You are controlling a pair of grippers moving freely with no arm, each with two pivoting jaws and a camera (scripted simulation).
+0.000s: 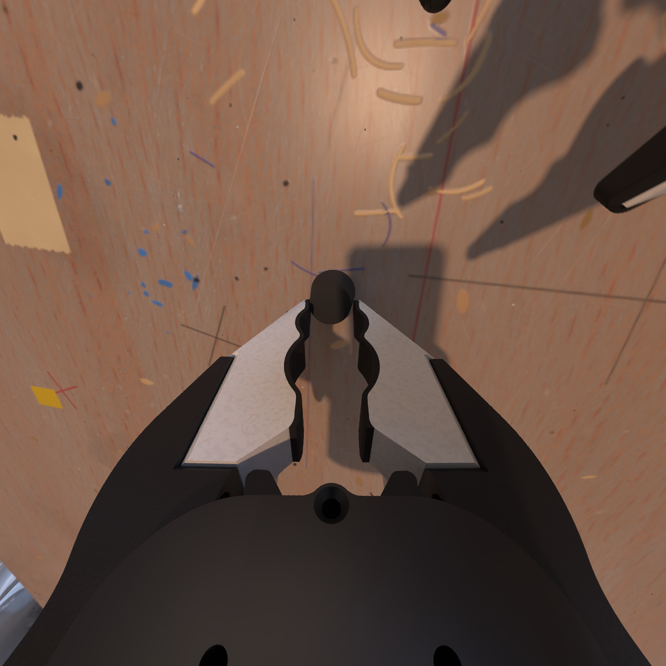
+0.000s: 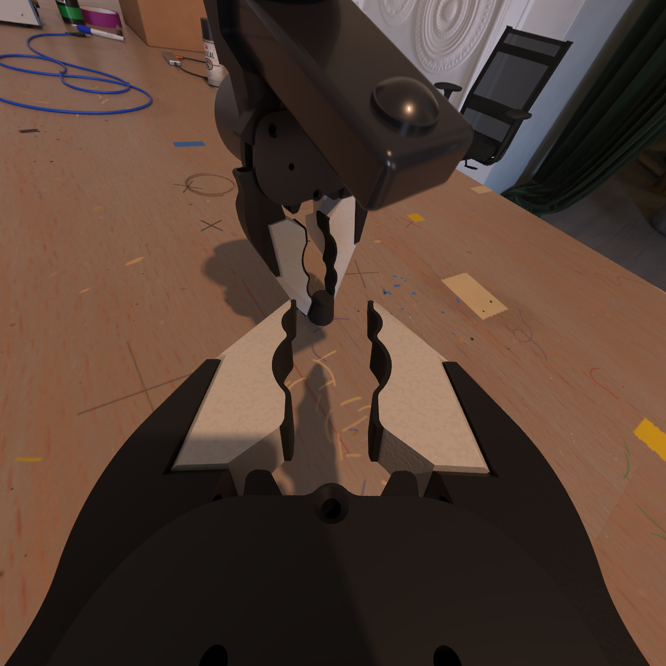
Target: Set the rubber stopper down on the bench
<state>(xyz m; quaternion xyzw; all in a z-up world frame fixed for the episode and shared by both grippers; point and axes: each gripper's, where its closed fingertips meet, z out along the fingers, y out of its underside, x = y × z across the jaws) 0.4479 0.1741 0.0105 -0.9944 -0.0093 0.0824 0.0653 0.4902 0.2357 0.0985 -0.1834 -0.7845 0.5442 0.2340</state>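
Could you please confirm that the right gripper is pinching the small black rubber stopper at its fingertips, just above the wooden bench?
Not quite: the left gripper is the one pinching the small black rubber stopper at its fingertips, just above the wooden bench. The left wrist view shows this; in the right wrist view, the right gripper is open and empty.

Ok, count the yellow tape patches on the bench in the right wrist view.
2: a small yellow tape patch beyond the far hand-held gripper, and a larger one at the right edge. Others may be hidden.

The rubber stopper (image 2: 320, 310) sits between the left claw's (image 2: 322, 302) tips, on the bench (image 2: 108, 288).
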